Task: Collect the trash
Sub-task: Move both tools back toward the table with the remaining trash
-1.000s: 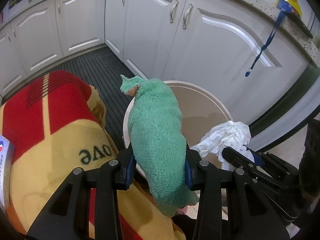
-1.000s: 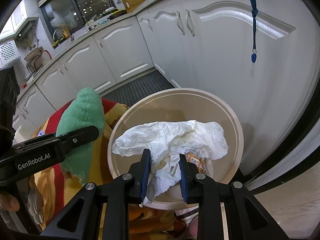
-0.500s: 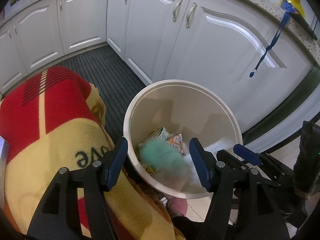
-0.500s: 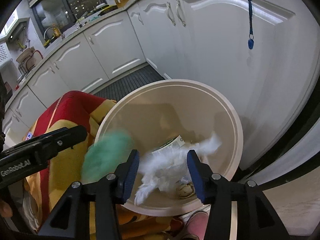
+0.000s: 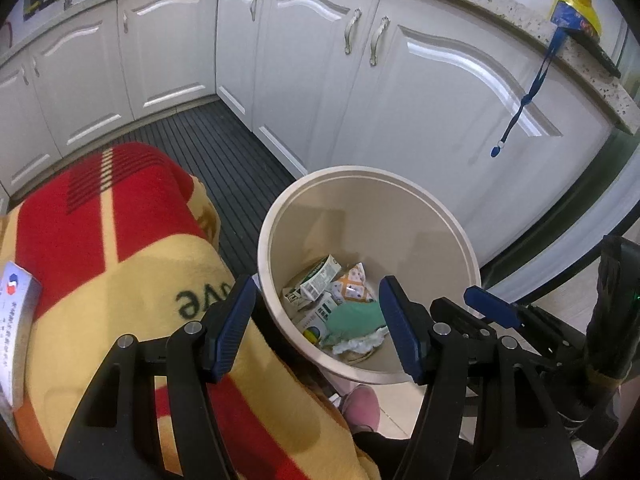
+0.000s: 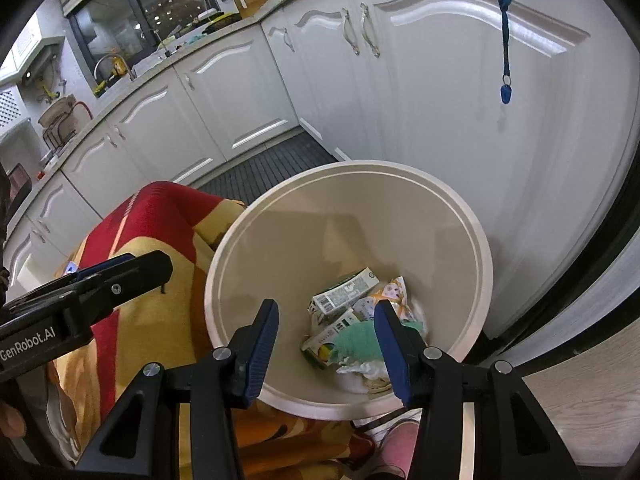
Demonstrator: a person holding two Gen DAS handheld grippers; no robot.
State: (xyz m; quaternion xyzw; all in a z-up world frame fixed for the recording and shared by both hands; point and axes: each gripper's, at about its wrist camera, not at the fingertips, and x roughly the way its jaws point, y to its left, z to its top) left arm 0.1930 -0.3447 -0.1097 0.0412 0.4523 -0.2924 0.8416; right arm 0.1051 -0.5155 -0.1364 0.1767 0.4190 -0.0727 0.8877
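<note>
Both tongs hang above a round cream trash bin (image 5: 452, 224) that stands on the floor just in front of white kitchen cabinets (image 5: 420, 92). The left tongs (image 5: 316, 320) are spread wide with nothing between their blue pads (image 5: 230, 320), and the right tongs (image 6: 326, 344) are likewise spread wide and hold nothing. At the bottom of the bin lies the trash: a green fuzzy cloth (image 5: 356, 316) on top, a crumpled white tissue (image 5: 358, 343) touching it on the near side, a small green-and-white carton (image 6: 346, 291) behind them, and an orange patterned wrapper (image 5: 354, 282) beside the carton. A red and yellow blanket (image 5: 120, 256) lies against the bin's left side, with a white box (image 5: 16, 320) resting on its left edge. A blue lanyard (image 6: 505, 36) hangs from the stone surface above, in front of a cabinet door. A dark ribbed floor mat (image 5: 224, 148) runs along the cabinet base behind the blanket. A pink slipper (image 5: 362, 408) shows on the floor just below the bin's near rim.
</note>
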